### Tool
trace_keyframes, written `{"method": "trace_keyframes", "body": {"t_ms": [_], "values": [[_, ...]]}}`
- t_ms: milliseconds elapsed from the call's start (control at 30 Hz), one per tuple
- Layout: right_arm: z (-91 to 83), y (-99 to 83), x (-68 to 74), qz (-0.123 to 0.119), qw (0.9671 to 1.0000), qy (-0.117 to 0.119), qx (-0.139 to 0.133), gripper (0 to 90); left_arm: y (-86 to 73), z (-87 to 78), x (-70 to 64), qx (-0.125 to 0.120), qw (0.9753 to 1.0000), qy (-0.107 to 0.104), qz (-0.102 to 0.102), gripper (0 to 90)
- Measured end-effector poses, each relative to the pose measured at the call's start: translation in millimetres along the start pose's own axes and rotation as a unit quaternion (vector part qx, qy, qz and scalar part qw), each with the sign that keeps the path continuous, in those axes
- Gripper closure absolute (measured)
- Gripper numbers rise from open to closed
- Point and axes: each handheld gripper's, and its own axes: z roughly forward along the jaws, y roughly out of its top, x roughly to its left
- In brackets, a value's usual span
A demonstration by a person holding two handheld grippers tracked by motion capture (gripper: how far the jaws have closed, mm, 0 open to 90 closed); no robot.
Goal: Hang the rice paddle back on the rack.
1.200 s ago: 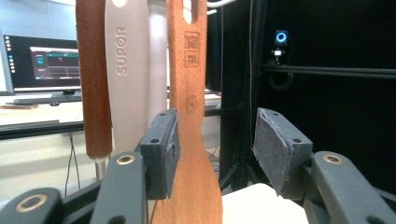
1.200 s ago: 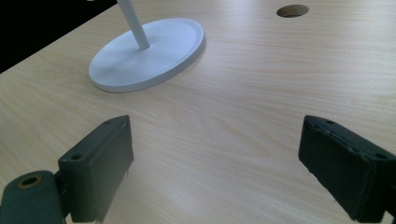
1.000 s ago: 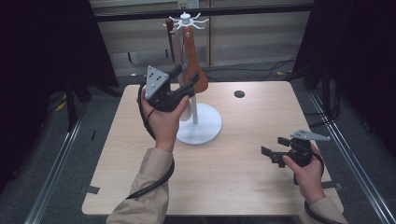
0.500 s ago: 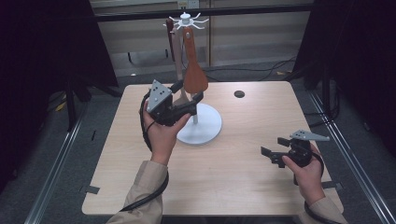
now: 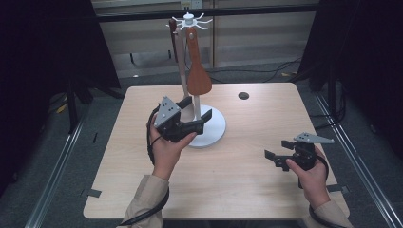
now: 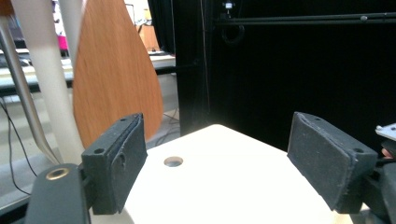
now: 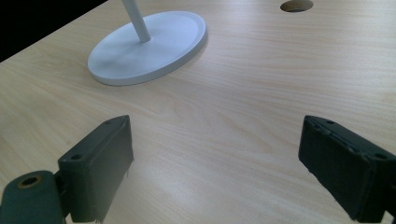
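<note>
1. I am holding my right gripper [image 5: 280, 159] nearest to me, at about five o'clock on the table [image 5: 247, 190], low over the wood. Its jaws are standing wide apart and nothing is between them; in the right gripper view I am seeing only bare tabletop between the two black pads [image 7: 100, 170].

2. My left gripper [image 5: 202, 121] is staying a little farther from me, at about ten o'clock from the right one, and it is raised above the table. Its jaws are also wide open and are holding nothing. One jaw is hanging over the white round base [image 5: 211, 130] of the stand, the other is just beside the white pole [image 5: 183, 71].

3. In the left gripper view the wooden spatula [image 6: 116, 70] is showing at eleven o'clock, beyond my left pad [image 6: 114, 170], with the white pole [image 6: 44, 88] beside it. I cannot tell if the pad is touching it.

4. In the high view the wooden spatula [image 5: 197, 64] is hanging upright from the hook ring [image 5: 189, 20] on top of the stand, blade down, above the base, at twelve o'clock from my left hand [image 5: 164, 149].

5. Farther, at about one o'clock, a small dark round hole [image 5: 243, 95] is sitting in the tabletop.
</note>
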Motion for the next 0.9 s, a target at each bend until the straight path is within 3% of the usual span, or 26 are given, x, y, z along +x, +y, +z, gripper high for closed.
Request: {"method": "trace_keyframes", "body": {"t_ms": [400,533,900], "values": [[1.1,-0.5,1.3,-0.001,1.0000,0.000,0.004,9.3,-20.1,2.0,-8.0,0.029,0.9982,-0.043,-0.028,12.8],[1.0,-0.5,1.4,-0.002,1.0000,0.000,0.004,9.3,-25.2,2.4,-9.7,0.040,0.9977,-0.051,-0.018,11.7],[1.5,-0.6,2.0,-0.003,1.0000,0.001,0.005,9.3,-41.6,2.4,-14.1,0.075,0.9947,-0.068,-0.017,10.7]]}}
